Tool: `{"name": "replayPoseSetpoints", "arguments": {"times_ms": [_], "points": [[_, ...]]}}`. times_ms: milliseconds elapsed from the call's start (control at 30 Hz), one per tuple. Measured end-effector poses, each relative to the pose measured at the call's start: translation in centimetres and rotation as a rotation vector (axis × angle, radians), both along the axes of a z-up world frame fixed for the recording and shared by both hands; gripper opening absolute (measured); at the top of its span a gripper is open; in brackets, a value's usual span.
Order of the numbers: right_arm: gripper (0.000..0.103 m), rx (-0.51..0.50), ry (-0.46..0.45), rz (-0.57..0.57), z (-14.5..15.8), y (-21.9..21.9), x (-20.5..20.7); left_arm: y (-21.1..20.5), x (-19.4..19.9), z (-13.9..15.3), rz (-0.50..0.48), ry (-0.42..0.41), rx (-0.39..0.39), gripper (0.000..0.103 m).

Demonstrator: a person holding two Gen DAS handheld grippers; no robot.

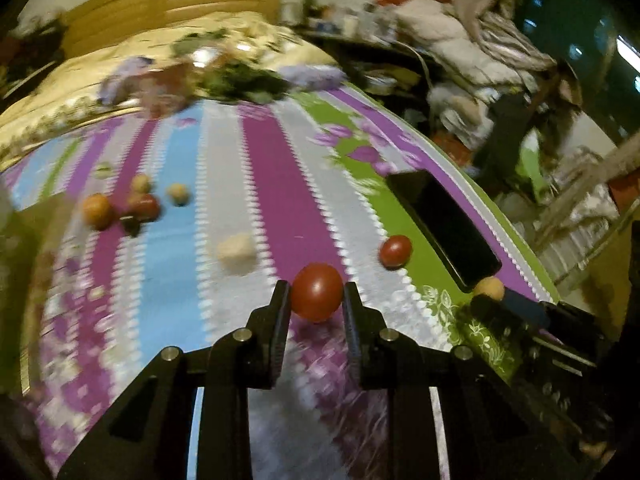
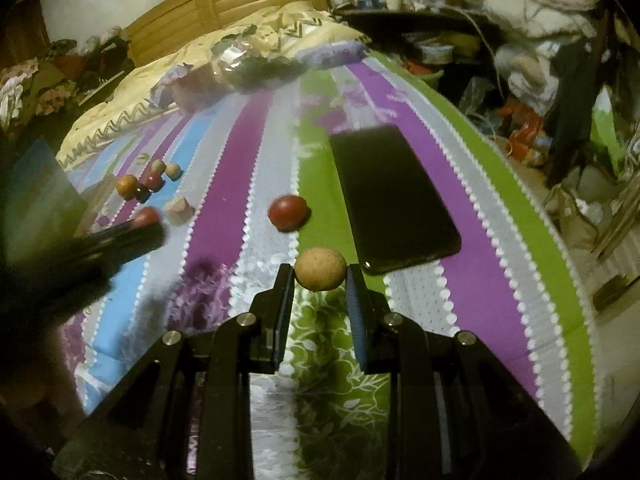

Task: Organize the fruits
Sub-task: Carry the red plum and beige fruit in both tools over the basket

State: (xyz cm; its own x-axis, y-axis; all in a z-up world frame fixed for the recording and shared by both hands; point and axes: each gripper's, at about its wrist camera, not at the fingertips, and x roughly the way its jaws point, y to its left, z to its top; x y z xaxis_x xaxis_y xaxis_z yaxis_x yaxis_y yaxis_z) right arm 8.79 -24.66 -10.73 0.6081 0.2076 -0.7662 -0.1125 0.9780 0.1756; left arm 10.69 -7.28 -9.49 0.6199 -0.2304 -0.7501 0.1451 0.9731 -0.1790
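Mid-gathering on the bed (image 1: 224, 152), the left gripper (image 1: 316, 300) jaws hold a red fruit (image 1: 317, 297), the right gripper (image 2: 320, 280) jaws a tan fruit (image 2: 320, 269); both likely belong in the far-left fruit cluster (image 1: 128, 204).

The bedsheet (image 2: 480, 240) is printed cloth, matt, with lacy white bands. The phone (image 2: 392, 196) lying on it has a smooth, glossy black face. The headboard (image 2: 240, 0) is varnished wood with a soft sheen. Each hand-held gripper, left (image 1: 316, 300) and right (image 2: 320, 276), is matt black with shiny metal pins. The red fruit (image 1: 316, 296) looks smooth and slightly glossy; the tan fruit (image 2: 320, 268) looks dull and rough.
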Motion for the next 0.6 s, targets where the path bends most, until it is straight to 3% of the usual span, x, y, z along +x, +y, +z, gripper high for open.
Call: {"name": "replayPoseSetpoints", "arguments": {"times_ms": [333,600], "points": [[0.027,0.005,-0.076,0.097,5.9,4.2,-1.5,8.4,-5.5,7.6,0.164,-0.082,0.003,0.026],[0.027,0.008,-0.137,0.211,10.4,9.9,-3.1,16.0,-10.1,11.5,0.302,-0.114,0.006,0.026]]}}
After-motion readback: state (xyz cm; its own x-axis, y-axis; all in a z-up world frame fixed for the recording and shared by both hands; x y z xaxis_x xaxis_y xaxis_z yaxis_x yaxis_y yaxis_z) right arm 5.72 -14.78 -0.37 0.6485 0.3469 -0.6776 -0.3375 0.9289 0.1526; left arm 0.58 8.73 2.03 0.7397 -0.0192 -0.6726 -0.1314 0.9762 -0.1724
